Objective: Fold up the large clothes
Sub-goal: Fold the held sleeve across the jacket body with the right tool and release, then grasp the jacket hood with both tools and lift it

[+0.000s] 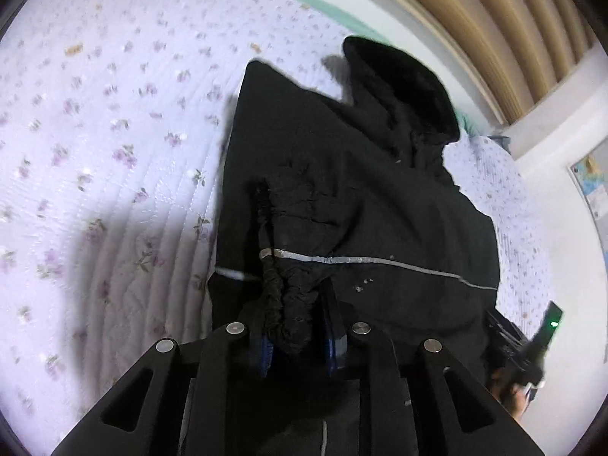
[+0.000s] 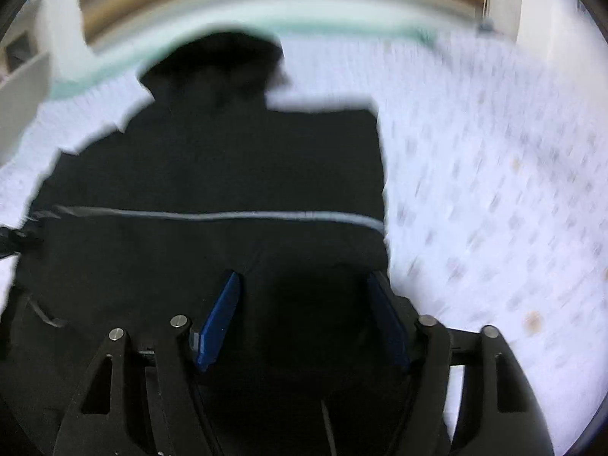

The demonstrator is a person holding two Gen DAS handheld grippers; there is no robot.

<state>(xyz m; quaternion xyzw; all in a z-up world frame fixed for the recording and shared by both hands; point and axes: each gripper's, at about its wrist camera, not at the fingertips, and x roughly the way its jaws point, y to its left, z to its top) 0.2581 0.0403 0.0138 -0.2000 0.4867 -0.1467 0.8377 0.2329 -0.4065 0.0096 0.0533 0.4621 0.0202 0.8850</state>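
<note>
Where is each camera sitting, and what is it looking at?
Left wrist: sits on the left gripper, looks along its fingers, shut on bunched fabric of the black hooded jacket with a grey stripe; the right gripper shows.
Right wrist: sits on the right gripper, open over the jacket.
Both share the jacket and purple-flowered quilted bedspread.

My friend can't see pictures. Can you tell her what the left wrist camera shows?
The left gripper pinches a bunched fold of a black hooded jacket lying on a flowery purple quilt. A thin grey stripe crosses the jacket.
</note>
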